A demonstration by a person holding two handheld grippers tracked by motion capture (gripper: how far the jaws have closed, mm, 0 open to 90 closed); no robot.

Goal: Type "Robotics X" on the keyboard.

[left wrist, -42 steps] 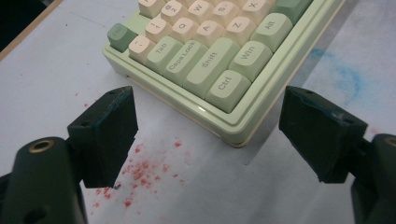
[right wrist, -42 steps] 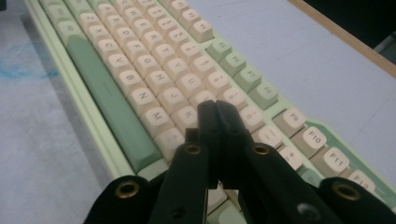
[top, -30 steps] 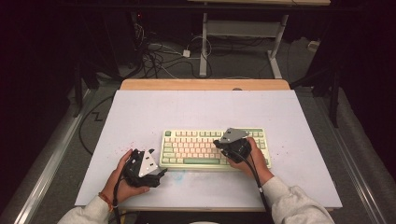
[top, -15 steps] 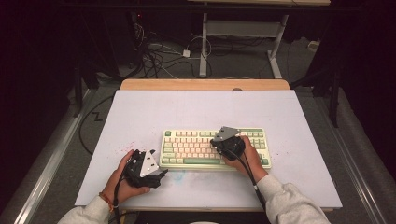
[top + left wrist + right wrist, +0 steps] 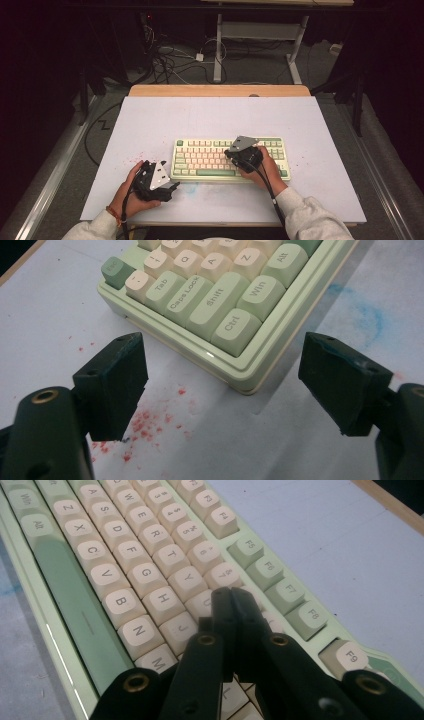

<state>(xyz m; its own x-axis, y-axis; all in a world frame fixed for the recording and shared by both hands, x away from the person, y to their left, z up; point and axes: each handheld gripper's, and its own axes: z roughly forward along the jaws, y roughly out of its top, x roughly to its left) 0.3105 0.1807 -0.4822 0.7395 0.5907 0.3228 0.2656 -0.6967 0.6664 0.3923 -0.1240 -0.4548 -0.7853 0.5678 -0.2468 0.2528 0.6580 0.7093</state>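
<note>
**Closed right gripper poised over the keys**

Here the keyboard (image 5: 230, 159) lies on the white table sheet (image 5: 210, 117), toward the person's side of it, its long axis running left to right across the table. Directly over the keyboard's right-middle section hangs the right gripper (image 5: 233, 597), jaws pressed together with nothing between them; in the right gripper view the joined tips sit over the key just right of Y, so the keys lie straight below it. Off the keyboard's near-left corner, beside the Ctrl key (image 5: 231, 330), rests the left gripper (image 5: 222, 385), jaws spread wide and empty. Judging by this, the right hand is the nearer one for pressing a key.
</note>
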